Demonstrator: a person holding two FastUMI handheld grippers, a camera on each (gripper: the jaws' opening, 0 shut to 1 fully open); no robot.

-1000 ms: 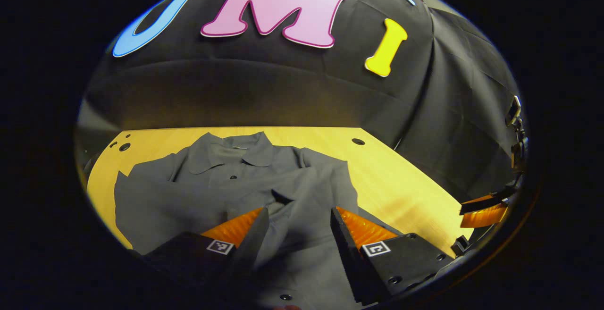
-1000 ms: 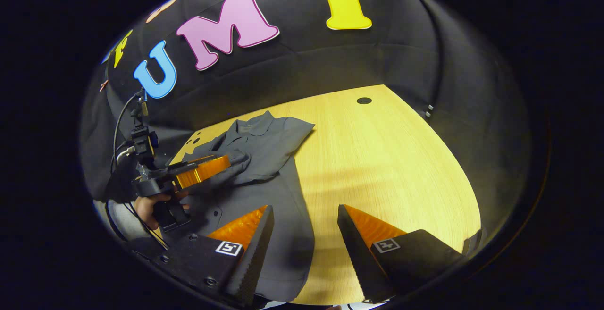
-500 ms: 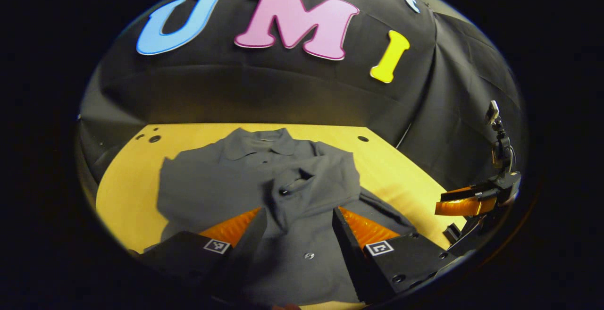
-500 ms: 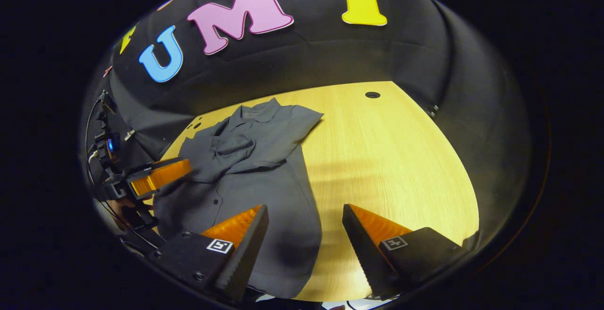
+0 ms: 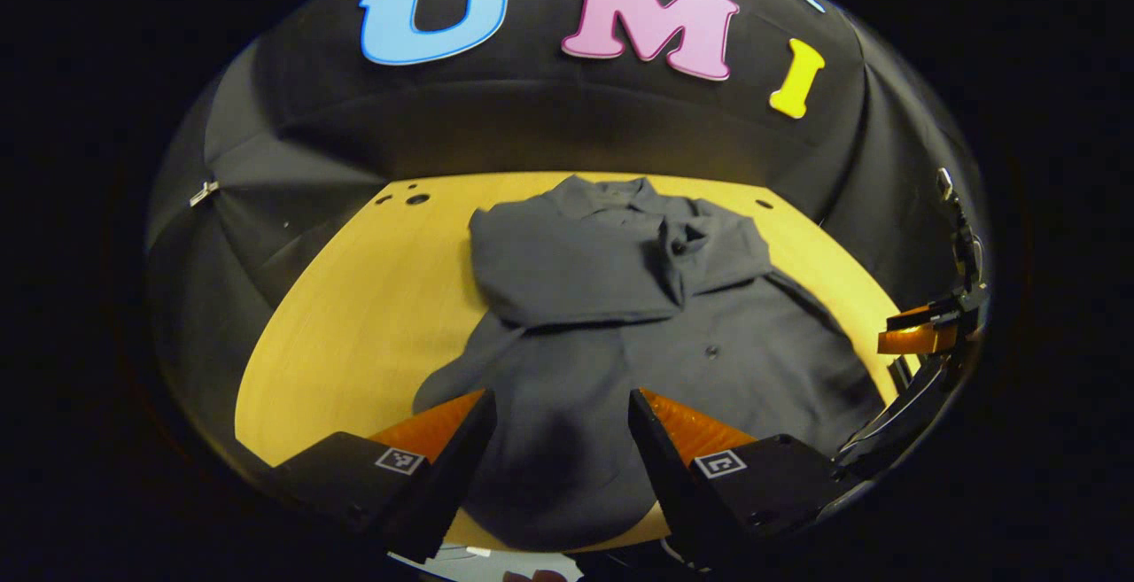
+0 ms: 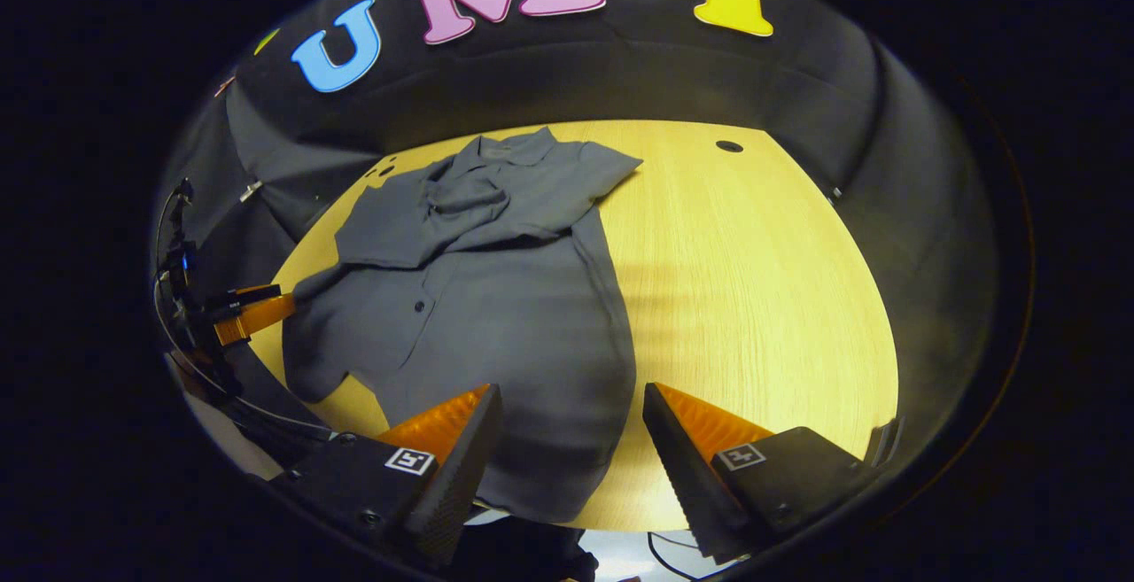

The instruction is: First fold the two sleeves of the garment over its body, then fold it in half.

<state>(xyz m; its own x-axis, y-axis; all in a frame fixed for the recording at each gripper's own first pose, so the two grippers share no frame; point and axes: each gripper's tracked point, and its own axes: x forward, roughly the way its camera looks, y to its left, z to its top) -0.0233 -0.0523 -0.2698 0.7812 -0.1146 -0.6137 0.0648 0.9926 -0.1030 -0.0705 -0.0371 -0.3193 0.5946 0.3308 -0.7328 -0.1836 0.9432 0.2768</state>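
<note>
While no brand or readable writing shows on the cloth, each tool carries a small square black-and-white coded marker on its finger blocks. The garment (image 5: 620, 316) is a dark grey collared shirt of soft woven fabric, lying flat on the pale wood-grain worktop (image 5: 354, 298), collar toward the booth wall. Small round buttons (image 6: 418, 306) run down its front. Both short sleeves (image 6: 496, 210) lie folded across the chest, one overlapping the other, leaving creased rumpled folds near the collar. The lower body spreads smooth toward the near edge, with a curved hem. A few round holes (image 6: 729, 146) pierce the worktop near the far corners.

The left tool (image 5: 558, 440) hovers over the hem with its wedge-shaped ribbed fingers spread apart, holding nothing. The right tool (image 6: 571, 440) likewise stands with fingers parted and empty, above the hem's right edge.
</note>
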